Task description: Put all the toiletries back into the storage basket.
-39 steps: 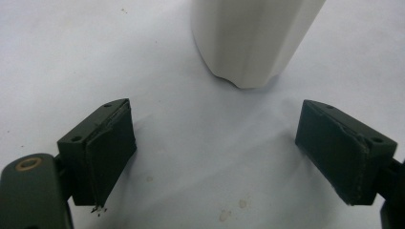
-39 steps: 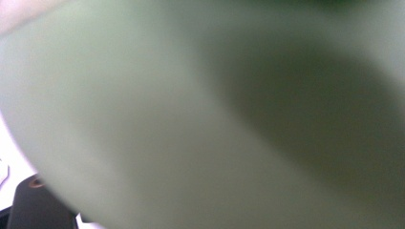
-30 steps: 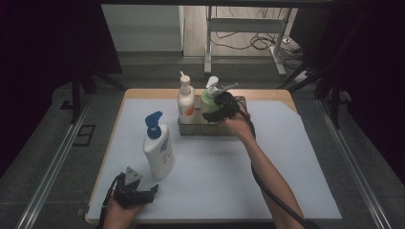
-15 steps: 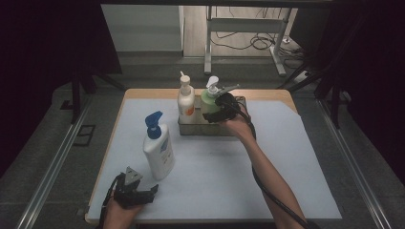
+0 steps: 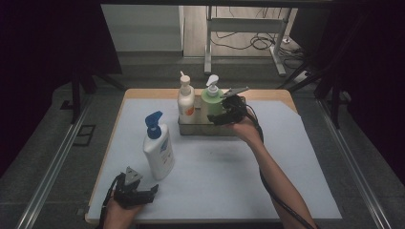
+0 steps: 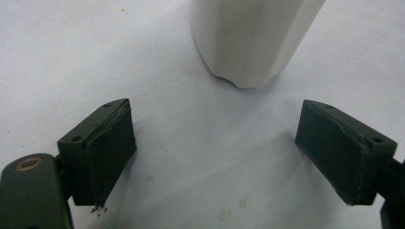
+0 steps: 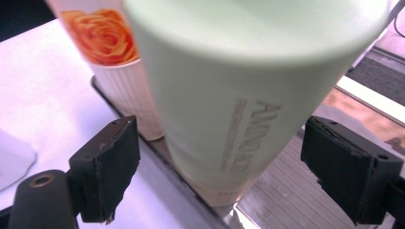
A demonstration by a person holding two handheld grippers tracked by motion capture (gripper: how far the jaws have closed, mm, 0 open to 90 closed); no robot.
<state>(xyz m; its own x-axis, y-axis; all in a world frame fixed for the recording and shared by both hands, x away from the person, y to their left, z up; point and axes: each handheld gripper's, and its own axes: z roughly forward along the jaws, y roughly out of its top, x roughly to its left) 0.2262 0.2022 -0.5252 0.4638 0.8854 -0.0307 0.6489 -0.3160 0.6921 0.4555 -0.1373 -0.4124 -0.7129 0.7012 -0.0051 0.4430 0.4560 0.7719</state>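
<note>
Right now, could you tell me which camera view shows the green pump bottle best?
The high view: the green pump bottle stands whole there, white pump on top, in the metal tray beside the white bottle. The right gripper view shows its lower body close up between the open jaws. The left gripper view faces the blue-capped bottle's base instead.

We see a tray (image 5: 191,128) near the table's (image 5: 229,191) far edge, two pump bottles (image 5: 186,101) upright in it, side by side. A third bottle (image 5: 158,151) stands nearer the front-left corner, well apart from the tray.
</note>
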